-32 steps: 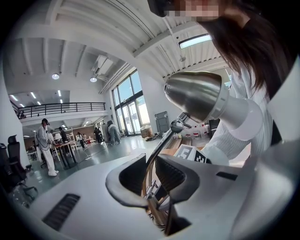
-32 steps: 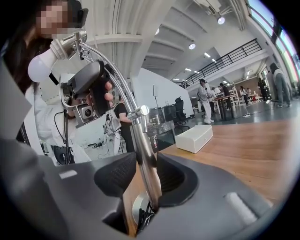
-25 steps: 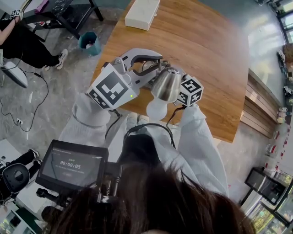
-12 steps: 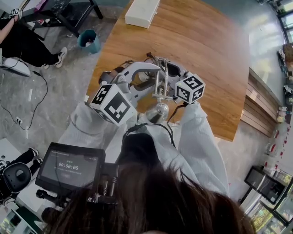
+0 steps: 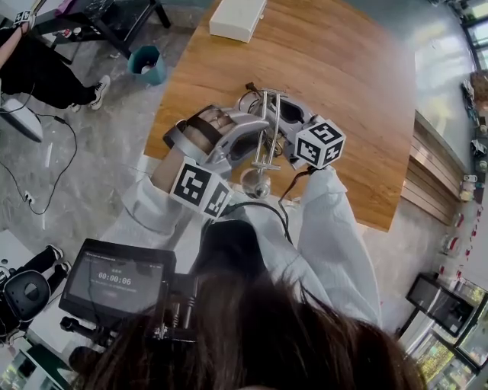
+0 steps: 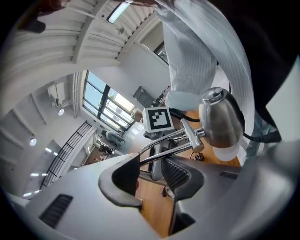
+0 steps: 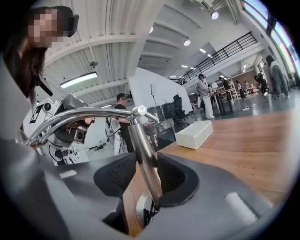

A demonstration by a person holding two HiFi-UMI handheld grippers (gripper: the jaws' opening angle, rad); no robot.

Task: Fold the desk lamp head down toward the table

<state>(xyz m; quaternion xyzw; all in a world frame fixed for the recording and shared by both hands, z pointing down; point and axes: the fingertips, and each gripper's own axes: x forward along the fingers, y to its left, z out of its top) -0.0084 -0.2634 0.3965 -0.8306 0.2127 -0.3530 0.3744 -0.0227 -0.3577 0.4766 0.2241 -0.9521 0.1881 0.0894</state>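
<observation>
The chrome desk lamp stands on the wooden table [image 5: 343, 68]. Its two-rod arm [image 5: 267, 129] is folded over, and the lamp head [image 5: 255, 183] hangs low at the table's near edge. My left gripper [image 5: 255, 141] is at the arm, its jaws opening. In the left gripper view the rods [image 6: 164, 145] run between the left gripper's [image 6: 152, 168] spread pads without being pressed, and the silver head [image 6: 220, 119] lies beyond them. My right gripper [image 5: 280, 114] is shut on the lamp's upright post [image 7: 145, 159], which fills the right gripper's [image 7: 143, 176] jaws.
A white box [image 5: 238, 17] lies at the table's far end, also visible as the white box [image 7: 194, 134] past the post. On the floor to the left are a teal bin [image 5: 146, 65] and a seated person [image 5: 38, 68]. A timer screen [image 5: 118, 278] sits below.
The lamp head has swung from up between the grippers down toward the near table edge. My left gripper sank and rolled over, and its jaws have spread off the lamp. The right gripper stayed put.
</observation>
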